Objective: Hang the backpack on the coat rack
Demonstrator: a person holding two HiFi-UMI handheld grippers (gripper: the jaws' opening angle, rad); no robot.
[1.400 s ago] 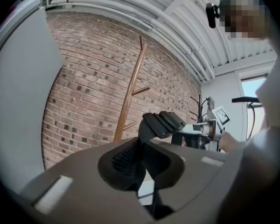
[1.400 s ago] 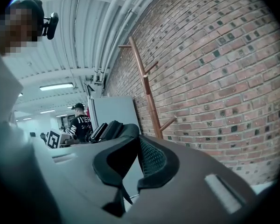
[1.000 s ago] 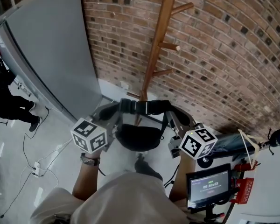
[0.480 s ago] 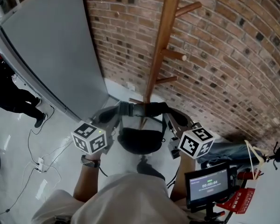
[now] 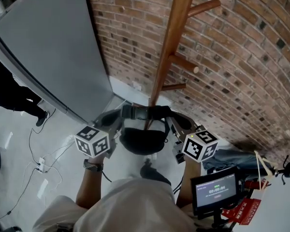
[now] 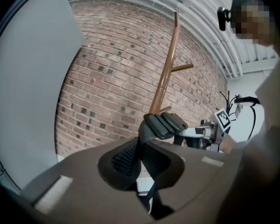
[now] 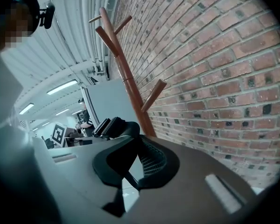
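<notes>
The wooden coat rack (image 5: 168,42) stands against the brick wall, with bare pegs (image 5: 186,63) pointing right. A grey and black backpack (image 5: 142,138) hangs between my two grippers, just in front of the rack's foot. My left gripper (image 5: 115,123) is shut on a black mesh strap (image 6: 126,158) on the bag's left side. My right gripper (image 5: 178,124) is shut on the mesh strap (image 7: 151,160) on its right side. The bag's black top handle (image 6: 164,125) lies between the grippers, below the lowest peg. The rack's pole (image 7: 126,73) rises just behind the bag.
A tall grey panel (image 5: 48,47) leans at the left beside the brick wall (image 5: 241,57). A person in black (image 5: 9,98) stands far left, and cables (image 5: 41,166) lie on the white floor. A small screen on a stand (image 5: 215,192) and other gear are at the lower right.
Both grippers have carried the backpack forward toward the rack and a little lower. The pole and pegs look larger and nearer. Both grips are unchanged.
</notes>
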